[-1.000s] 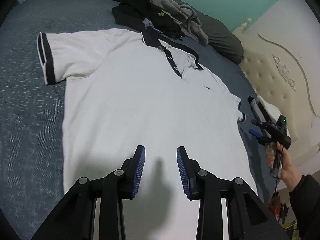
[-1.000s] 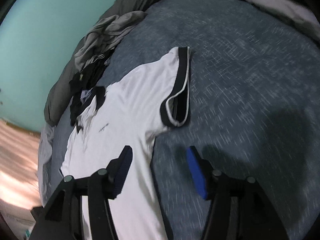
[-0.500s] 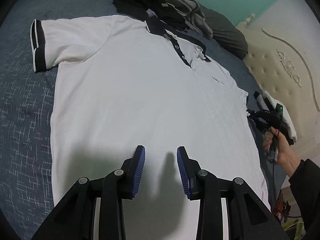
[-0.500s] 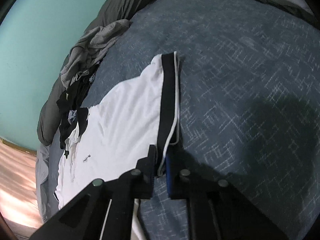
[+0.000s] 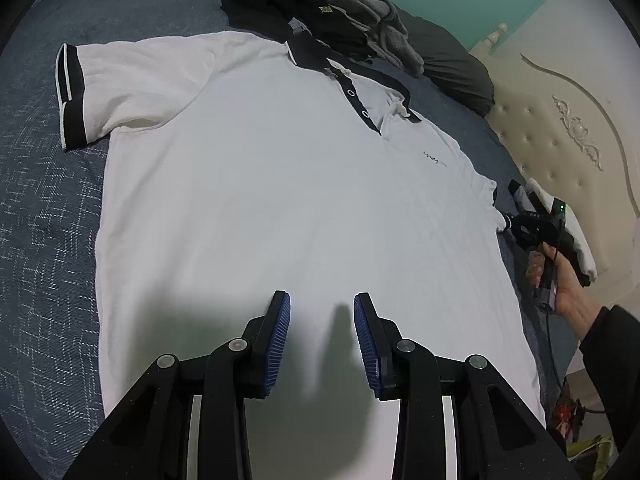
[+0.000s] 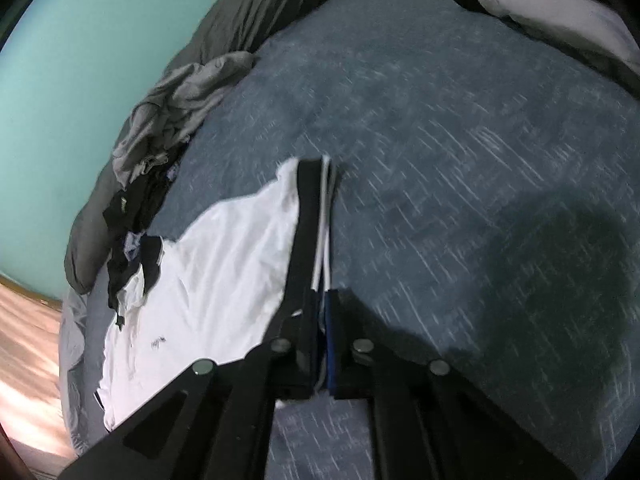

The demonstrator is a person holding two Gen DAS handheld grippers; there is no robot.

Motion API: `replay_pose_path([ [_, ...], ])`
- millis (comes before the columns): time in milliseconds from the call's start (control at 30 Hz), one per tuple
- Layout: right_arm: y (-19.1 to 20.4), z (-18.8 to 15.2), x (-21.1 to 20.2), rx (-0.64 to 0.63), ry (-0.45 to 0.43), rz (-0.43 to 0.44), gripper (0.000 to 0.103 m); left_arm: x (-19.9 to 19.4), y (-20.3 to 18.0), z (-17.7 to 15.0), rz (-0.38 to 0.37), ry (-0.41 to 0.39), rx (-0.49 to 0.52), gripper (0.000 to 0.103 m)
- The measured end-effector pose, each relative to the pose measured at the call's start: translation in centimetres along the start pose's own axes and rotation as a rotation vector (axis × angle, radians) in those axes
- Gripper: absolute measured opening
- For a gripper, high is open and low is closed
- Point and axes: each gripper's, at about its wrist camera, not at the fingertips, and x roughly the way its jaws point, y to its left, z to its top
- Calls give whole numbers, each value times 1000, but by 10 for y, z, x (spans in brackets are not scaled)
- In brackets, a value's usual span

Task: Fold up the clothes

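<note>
The white short-sleeved polo shirt with black collar and cuffs (image 5: 280, 200) lies spread face up on the bed's blue woven cover (image 5: 44, 240). The right gripper (image 6: 322, 320) has its fingers closed on the black-banded cuff of one sleeve (image 6: 316, 216). The left gripper (image 5: 322, 340) hovers over the shirt's lower body, fingers (image 5: 280, 332) apart and holding nothing. Beyond the collar sits a heap of crumpled grey and black clothes (image 5: 344, 20), against a dark grey duvet (image 5: 448, 60). The shirt's front is smooth, with two placket buttons and a small chest logo.
</note>
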Motion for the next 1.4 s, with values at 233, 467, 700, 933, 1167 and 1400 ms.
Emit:
replay_pose_path([
  [233,12,-33,-16,-26,54,62,42,-4,3,1,23,-17,-14,65],
  [467,23,-53,-18,-36,97,109,42,-7,1,0,51,-30,-9,86],
  [700,31,-47,4,-17,120,131,9,-9,6,2,77,-43,-8,103],
  [933,30,-36,4,-18,84,133,4,-5,9,1,102,-34,-8,103],
  [1167,36,-22,12,-79,97,81,4,-4,6,1,105,-36,5,103],
  [1400,46,-15,27,-170,125,13,4,-4,6,1,105,-36,8,103],
])
